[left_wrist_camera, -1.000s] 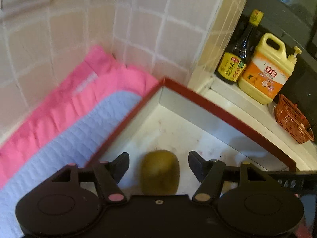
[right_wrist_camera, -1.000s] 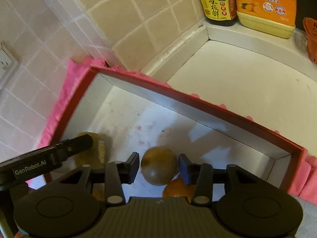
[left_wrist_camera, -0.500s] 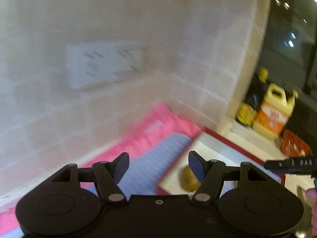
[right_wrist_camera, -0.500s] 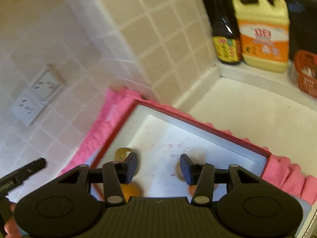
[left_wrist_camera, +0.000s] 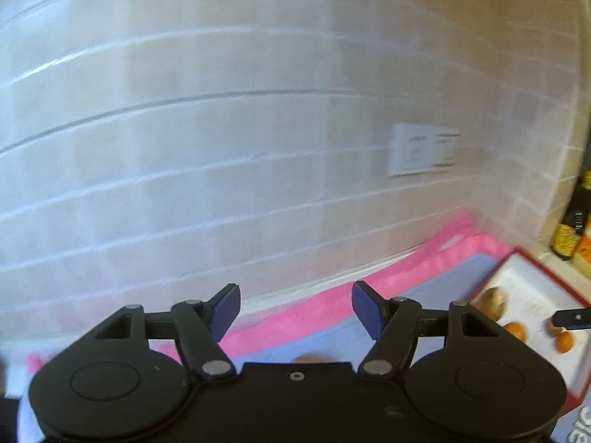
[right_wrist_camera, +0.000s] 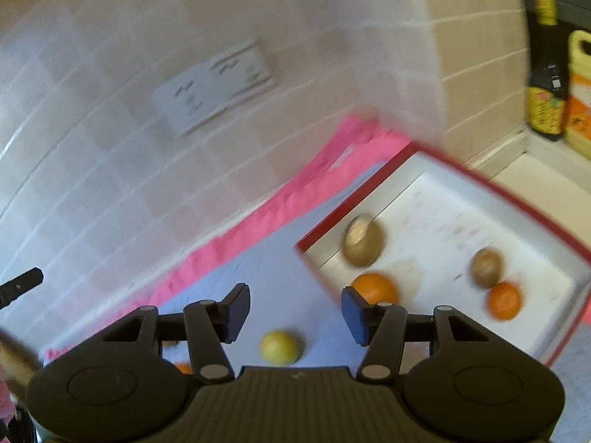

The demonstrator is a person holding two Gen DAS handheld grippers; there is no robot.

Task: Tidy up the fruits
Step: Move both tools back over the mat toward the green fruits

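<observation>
Fruits lie in a shallow white tray with a red rim [right_wrist_camera: 495, 188]: two brown kiwis [right_wrist_camera: 363, 245] and two round oranges [right_wrist_camera: 504, 300]. A yellow-green round fruit [right_wrist_camera: 279, 347] sits outside it on the pale blue quilted mat [right_wrist_camera: 273, 269]. The right gripper [right_wrist_camera: 293, 312] is opening, nothing between its jaws. The left gripper [left_wrist_camera: 295, 312] stands apart and empty, facing the tiled wall [left_wrist_camera: 221, 110].

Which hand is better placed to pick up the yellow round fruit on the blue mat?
Right: its tool, empty and opening, has the yellow round fruit just below; left tool faces the tiled wall.
</observation>
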